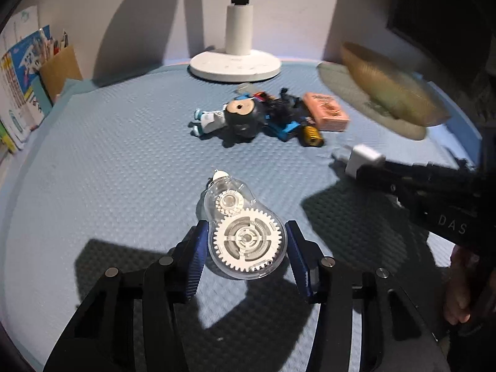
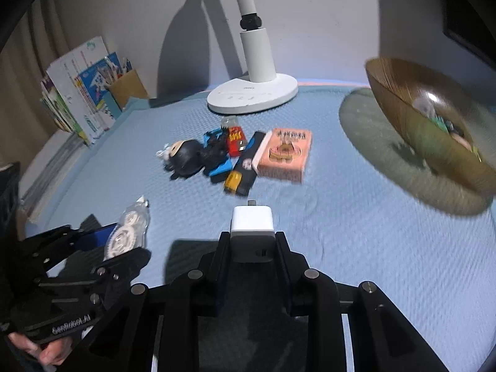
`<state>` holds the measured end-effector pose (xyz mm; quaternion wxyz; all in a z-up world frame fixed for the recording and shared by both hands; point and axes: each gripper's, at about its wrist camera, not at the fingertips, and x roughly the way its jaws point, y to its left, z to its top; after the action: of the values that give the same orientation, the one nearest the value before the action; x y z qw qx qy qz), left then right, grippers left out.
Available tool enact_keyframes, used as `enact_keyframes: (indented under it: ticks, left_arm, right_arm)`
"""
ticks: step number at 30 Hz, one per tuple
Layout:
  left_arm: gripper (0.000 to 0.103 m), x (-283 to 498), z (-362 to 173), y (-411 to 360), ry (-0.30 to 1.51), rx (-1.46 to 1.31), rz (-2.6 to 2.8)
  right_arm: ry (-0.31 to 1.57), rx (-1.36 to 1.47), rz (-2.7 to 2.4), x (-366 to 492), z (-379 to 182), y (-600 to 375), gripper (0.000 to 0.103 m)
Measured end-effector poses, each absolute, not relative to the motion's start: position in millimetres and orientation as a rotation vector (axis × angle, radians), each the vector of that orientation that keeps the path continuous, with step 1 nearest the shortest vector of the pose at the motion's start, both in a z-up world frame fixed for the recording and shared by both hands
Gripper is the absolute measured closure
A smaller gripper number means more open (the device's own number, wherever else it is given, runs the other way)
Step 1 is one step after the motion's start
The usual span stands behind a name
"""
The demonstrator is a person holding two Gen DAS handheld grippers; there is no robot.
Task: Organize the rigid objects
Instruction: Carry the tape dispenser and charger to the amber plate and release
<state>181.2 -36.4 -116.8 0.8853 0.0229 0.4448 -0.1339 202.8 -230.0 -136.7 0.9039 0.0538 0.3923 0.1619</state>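
From the left wrist camera, the left gripper (image 1: 246, 248) has its two blue-padded fingers (image 1: 197, 255) on either side of a clear correction tape dispenser (image 1: 245, 229) with white gears inside. The dispenser lies flat on the blue mat (image 1: 108, 170), its wide end between the jaws and its white nose pointing away from them. The left pad looks to be touching the case and a thin gap shows at the right pad, so the jaws bracket it without a firm grip that I can see. Straight ahead of the jaws, well apart, sits a heap of small things: a toy figure (image 1: 229, 117) lying down, a blue and black tangle, and a pink box (image 1: 325, 111) at its right end. Beyond them stands the white lamp base (image 1: 235, 66). Off to the right of the jaws the right gripper (image 1: 356, 167) comes in from the side holding a white charger (image 1: 362, 159), and behind it an amber bowl (image 1: 387, 90) shows blurred.

From the right wrist camera, the right gripper (image 2: 252, 241) is clamped on the white charger (image 2: 252, 229), whose plug end points ahead of the jaws. Ahead of it lies the same heap, with the pink box (image 2: 285, 153) nearest the line of the jaws. The amber bowl (image 2: 431, 124) is up to the right, blurred, with a few things inside. To the left of the jaws, the left gripper (image 2: 124, 241) straddles the tape dispenser (image 2: 128, 229). A hand (image 2: 46, 352) shows at the lower left corner.
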Motion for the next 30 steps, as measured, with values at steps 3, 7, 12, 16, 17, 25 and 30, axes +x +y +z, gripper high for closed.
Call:
enact_keyframes:
  ticks: [3, 7, 12, 16, 17, 25, 30]
  left_arm:
    - [0.057, 173, -104, -34, 0.887, -0.006, -0.347]
    - [0.057, 168, -72, -46, 0.805, 0.005, -0.395]
    - [0.057, 183, -27, -76, 0.723, 0.029, -0.464]
    - [0.057, 206, 11, -117, 0.653, 0.074, -0.511]
    - [0.057, 214, 19, -130, 0.633, 0.081, -0.527]
    - [0.057, 275, 5, -224, 0.716, 0.095, -0.648]
    - [0.057, 287, -32, -268, 0.813, 0.124, -0.710]
  right_arm:
    - [0.797, 0.186, 0.343, 189, -131, -246, 0.077]
    - [0.733, 0.252, 0.291, 179, -100, -279, 0.077]
    - [0.604, 0.250, 0.164, 164, -41, -327, 0.077]
    - [0.526, 0.257, 0.052, 163, -5, -365, 0.077]
    - [0.511, 0.258, 0.022, 165, 1, -372, 0.077]
    - [0.581, 0.311, -0.118, 207, -22, -414, 0.077]
    - [0.627, 0.317, -0.120, 215, -46, -427, 0.077]
